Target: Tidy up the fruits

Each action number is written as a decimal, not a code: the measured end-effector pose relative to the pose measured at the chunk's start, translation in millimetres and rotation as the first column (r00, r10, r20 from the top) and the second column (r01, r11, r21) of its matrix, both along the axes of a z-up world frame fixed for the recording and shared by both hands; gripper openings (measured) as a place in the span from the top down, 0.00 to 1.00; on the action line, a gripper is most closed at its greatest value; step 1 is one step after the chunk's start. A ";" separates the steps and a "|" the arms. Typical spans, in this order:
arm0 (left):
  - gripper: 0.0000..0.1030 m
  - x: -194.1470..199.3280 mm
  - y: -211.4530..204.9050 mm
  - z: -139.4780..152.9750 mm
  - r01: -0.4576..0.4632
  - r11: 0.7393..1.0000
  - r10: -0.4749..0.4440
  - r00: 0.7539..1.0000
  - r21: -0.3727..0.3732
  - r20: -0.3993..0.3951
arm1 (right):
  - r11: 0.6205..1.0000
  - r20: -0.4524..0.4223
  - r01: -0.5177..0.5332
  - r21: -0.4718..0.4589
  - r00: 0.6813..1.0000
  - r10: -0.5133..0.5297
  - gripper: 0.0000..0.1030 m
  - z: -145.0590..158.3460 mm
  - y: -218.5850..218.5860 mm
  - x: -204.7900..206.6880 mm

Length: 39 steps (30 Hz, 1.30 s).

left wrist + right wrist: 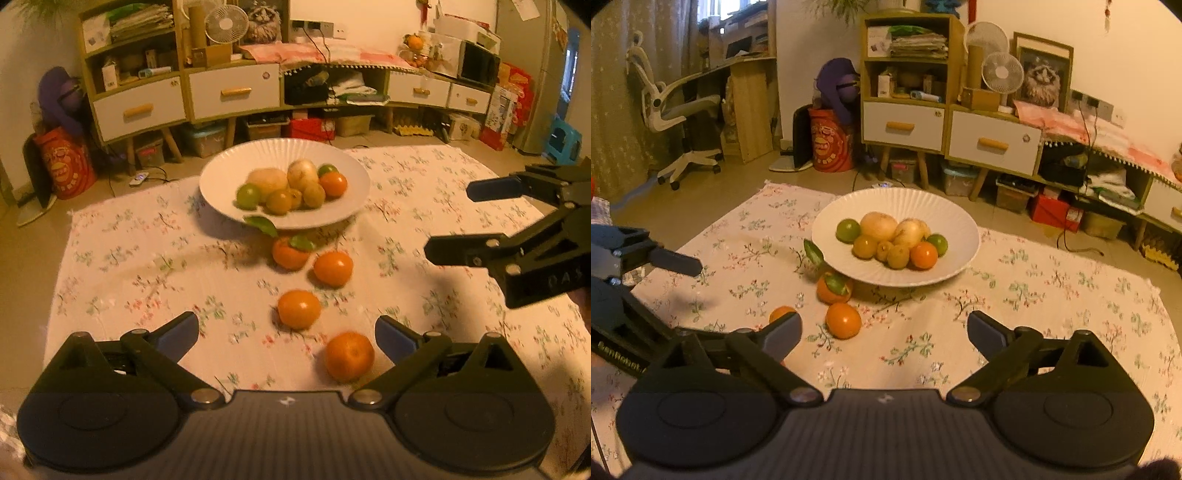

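Note:
A white ribbed plate [343,162] [949,218] on the floral cloth holds several fruits: pale round ones, green limes, kiwis and one orange [333,184] [923,255]. Several oranges lie loose on the cloth in front of it: one with leaves [290,253] [833,288], one beside it [333,268] [843,320], one nearer [299,309], and the nearest [349,356], just inside my left gripper's right finger. My left gripper [287,338] is open and empty. My right gripper [884,332] is open and empty; it also shows in the left wrist view [458,221].
The floral cloth [147,266] [1052,295] covers a low surface. Behind it stand wooden cabinets with white drawers [232,92] [993,142], storage boxes on the floor, a red bag [827,142] and an office chair [683,110] at far left.

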State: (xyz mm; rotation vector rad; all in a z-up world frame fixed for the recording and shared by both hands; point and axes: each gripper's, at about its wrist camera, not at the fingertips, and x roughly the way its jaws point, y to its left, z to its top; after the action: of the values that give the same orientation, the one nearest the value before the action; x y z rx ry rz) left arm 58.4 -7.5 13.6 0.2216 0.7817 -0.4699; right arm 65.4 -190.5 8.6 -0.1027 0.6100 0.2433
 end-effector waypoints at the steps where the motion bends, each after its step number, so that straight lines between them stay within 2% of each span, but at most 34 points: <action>1: 0.08 -1.7 0.0 -1.8 0.005 1.000 -0.005 1.000 -0.003 -0.007 | 1.000 -0.007 0.004 0.007 1.000 -0.004 0.06 -1.0 -0.8 -0.1; 7: 0.08 -10.0 -3.5 -19.0 0.032 0.999 -0.032 0.998 -0.005 -0.051 | 1.000 -0.040 0.013 0.008 0.999 -0.013 0.04 -12.2 0.3 0.6; 12: 0.08 -13.7 -7.4 -30.3 0.053 0.998 -0.051 0.998 0.028 -0.040 | 1.000 -0.054 0.002 -0.011 0.999 -0.003 0.04 -20.1 4.3 -1.3; 19: 0.09 -11.6 -1.4 -36.5 -0.001 0.999 -0.001 0.999 -0.039 -0.044 | 1.000 -0.074 -0.007 -0.005 0.997 0.007 0.04 -27.9 6.4 3.2; 22: 0.14 -12.7 -5.2 -37.9 0.024 0.998 -0.027 0.998 -0.058 -0.049 | 1.000 -0.083 -0.011 -0.013 0.996 0.010 0.04 -33.0 9.3 6.8; 26: 0.27 -12.6 -13.3 -40.7 0.063 0.996 -0.066 0.996 -0.059 -0.054 | 0.999 -0.091 -0.030 -0.016 0.995 0.028 0.04 -37.1 13.8 10.1; 31: 0.36 -8.9 -18.5 -46.0 0.069 0.995 -0.074 0.995 -0.075 -0.068 | 0.998 -0.104 -0.056 -0.011 0.993 0.055 0.04 -41.3 17.7 13.9; 34: 0.45 -6.8 -20.4 -48.0 0.062 0.994 -0.068 0.995 -0.087 -0.072 | 0.998 -0.111 -0.065 0.006 0.992 0.065 0.04 -41.7 18.7 18.6; 39: 0.65 -4.3 -19.7 -48.7 0.042 0.994 -0.049 0.996 -0.101 -0.071 | 0.997 -0.096 -0.066 0.033 0.993 0.069 0.04 -38.5 22.5 27.5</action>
State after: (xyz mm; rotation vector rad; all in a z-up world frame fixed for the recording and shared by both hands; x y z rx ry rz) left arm 54.1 -27.2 -35.1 0.1304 0.8244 -0.5610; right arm 92.9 -168.1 -29.9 -0.0831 0.6998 0.3244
